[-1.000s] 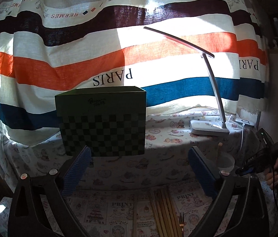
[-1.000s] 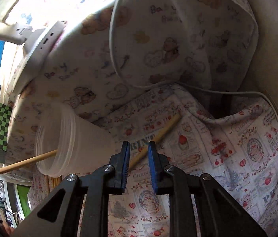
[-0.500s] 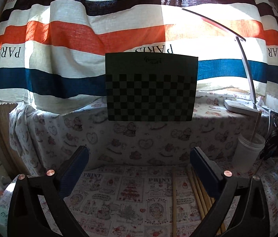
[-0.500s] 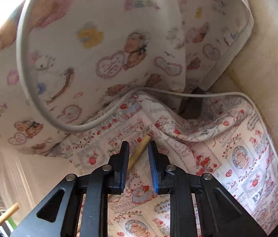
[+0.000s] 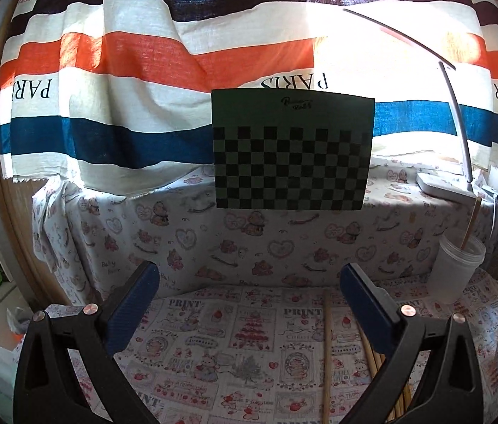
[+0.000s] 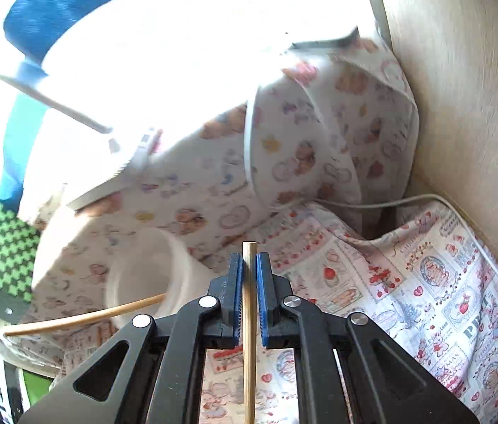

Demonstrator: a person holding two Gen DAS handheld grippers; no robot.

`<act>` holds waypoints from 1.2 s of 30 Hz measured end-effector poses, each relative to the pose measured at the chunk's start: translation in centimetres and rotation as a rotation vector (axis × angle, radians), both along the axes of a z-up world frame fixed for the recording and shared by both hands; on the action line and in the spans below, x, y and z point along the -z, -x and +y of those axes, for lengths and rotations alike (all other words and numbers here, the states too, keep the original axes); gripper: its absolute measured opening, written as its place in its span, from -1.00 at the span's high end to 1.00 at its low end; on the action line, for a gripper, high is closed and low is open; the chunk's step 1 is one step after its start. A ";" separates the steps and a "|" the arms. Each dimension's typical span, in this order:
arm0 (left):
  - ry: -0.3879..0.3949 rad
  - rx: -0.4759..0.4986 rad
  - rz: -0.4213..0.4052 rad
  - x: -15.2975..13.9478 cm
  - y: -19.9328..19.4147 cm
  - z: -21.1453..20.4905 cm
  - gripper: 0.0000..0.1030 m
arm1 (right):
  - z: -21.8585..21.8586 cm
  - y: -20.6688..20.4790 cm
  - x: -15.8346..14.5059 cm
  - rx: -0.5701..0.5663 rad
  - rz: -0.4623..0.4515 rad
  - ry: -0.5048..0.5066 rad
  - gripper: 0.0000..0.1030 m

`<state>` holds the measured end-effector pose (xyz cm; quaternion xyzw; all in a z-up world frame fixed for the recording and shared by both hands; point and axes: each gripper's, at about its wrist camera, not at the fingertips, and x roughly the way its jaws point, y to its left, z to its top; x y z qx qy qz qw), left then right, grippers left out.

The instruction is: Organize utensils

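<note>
Right tongs (image 6: 249,265) now closing on lifted chopstick (image 6: 249,318), cup (image 6: 150,275) beside

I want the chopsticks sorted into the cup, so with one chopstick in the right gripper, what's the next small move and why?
Probably swing the right gripper, closing around a chopstick, left over the cup and tip the stick into its mouth. One stick already leans in the cup, so this one likely joins it. More sticks wait on the cloth by the open left gripper.
</note>
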<state>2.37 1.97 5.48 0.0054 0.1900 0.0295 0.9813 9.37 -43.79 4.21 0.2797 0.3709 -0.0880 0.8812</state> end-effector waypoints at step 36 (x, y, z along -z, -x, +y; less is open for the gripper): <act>0.091 0.020 0.196 3.0 -2.5 0.5 -0.97 | 11.0 1.8 -5.8 0.057 -0.762 0.472 0.83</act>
